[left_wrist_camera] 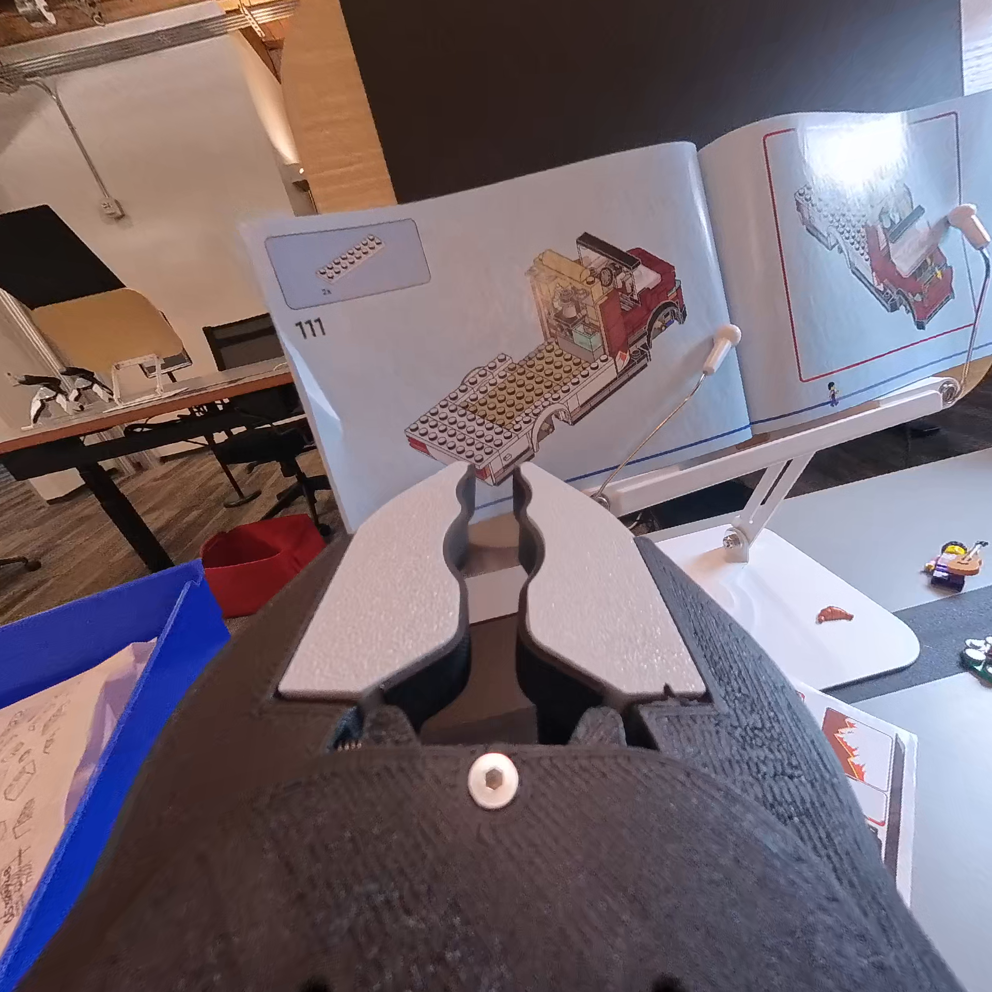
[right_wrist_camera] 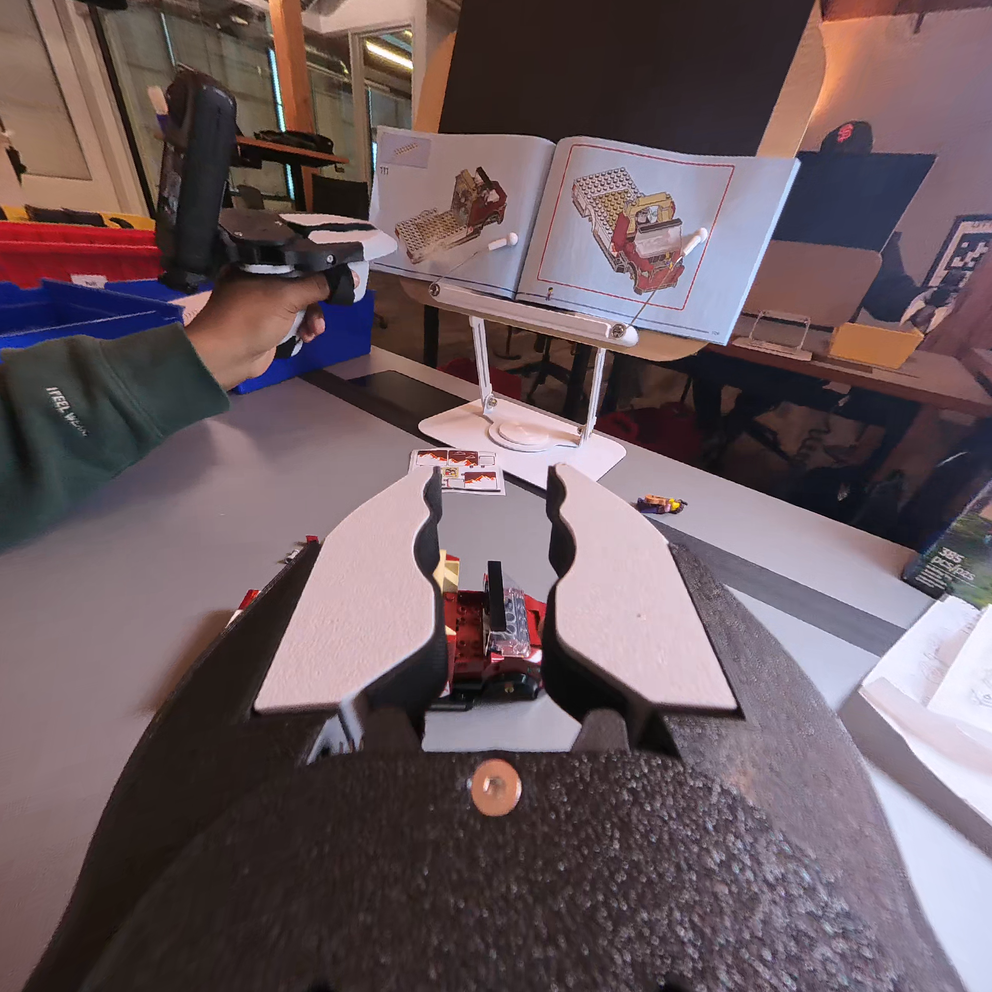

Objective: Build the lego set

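Partly built dark-red lego truck

1. One open instruction booklet stood at twelve o'clock on one white stand.
2. One sticker sheet lay on the surface.
3. One partly built red truck.
4. One minifigure at one o'clock.
5. One croissant piece.

Open-plan office or lab workspace: grey worktable, more desks with rolling office chairs behind, wood-look floor, exposed conduit on a white wall, glass partitions, stacked red and blue storage bins.
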### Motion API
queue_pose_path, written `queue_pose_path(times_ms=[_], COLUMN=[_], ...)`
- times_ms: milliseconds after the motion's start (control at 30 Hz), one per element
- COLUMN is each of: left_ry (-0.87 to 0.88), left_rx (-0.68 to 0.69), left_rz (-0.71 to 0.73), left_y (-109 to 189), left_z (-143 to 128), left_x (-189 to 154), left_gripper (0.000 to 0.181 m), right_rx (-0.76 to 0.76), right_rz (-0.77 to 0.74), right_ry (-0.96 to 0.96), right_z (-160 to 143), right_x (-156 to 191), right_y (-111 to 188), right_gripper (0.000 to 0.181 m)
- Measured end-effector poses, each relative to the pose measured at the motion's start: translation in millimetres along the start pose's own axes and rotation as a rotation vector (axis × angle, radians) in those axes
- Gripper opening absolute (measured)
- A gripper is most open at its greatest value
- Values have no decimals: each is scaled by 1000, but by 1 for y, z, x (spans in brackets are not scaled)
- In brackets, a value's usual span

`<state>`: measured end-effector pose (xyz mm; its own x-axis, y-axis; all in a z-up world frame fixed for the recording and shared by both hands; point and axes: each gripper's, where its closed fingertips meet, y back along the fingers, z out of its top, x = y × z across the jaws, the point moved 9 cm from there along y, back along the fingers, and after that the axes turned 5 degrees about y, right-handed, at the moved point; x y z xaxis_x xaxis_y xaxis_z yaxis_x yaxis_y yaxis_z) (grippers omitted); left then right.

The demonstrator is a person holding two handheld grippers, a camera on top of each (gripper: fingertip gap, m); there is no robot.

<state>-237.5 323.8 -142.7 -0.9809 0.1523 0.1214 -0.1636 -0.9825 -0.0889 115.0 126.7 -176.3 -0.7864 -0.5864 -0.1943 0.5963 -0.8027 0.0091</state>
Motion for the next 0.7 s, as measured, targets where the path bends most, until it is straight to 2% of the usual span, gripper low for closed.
queue_pose_path(times_ms=[233, 433, 500, 567, 633, 700], left_ry=[3, 25, 84, 135, 161, 74], left_rx=[2, -2, -13, -21, -31, 14], left_rz=[-29, -110, -184, -260, -316, -295], left_y=[18, 64, 90, 123, 160, 194], left_z=[-1, 0, 18, 48, 81, 105], left_x=[-17, -40, -44, -40, -23, 9], left_gripper=[14, 12, 9, 10, 12, 12], right_rx=[-7, -7, 3, 14, 11, 11], right_rz=[-25, -2, 19, 35, 50, 67], right_ry=[-21, 4, 0, 3, -1, -19], right_z=[-1, -3, -5, -6, -5, -5], right_x=[-3, 8, 13, 17, 19, 19], right_y=[7, 15, 17, 20, 25, 29], right_gripper=[38, 38, 38, 38, 38, 37])
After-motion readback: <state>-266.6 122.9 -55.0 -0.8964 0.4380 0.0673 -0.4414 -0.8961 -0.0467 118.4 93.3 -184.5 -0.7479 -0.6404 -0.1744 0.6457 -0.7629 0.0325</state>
